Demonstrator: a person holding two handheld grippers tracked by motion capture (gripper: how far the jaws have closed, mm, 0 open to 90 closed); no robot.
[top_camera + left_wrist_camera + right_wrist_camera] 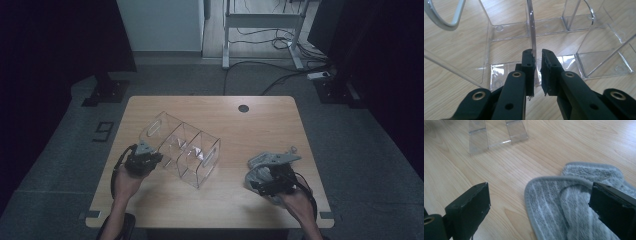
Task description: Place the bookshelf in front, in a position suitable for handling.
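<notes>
Jaws of left gripper [537, 62] clamped on clear organizer [181, 150] wall, right gripper [536, 205] wide over grey cloth [564, 202]; thin acrylic could slip

High view overhead, gripper views close (sharing clear organizer [181, 151])

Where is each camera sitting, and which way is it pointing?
High view: above the person's side, looking forward and down at the table; forearms and both grippers show.
Left gripper view: rides the left gripper, looking along its jaws, closed on a wall of the clear organizer.
Right gripper view: rides the right gripper, open jaws over the grey cloth.
Both gripper views share the organizer.
</notes>
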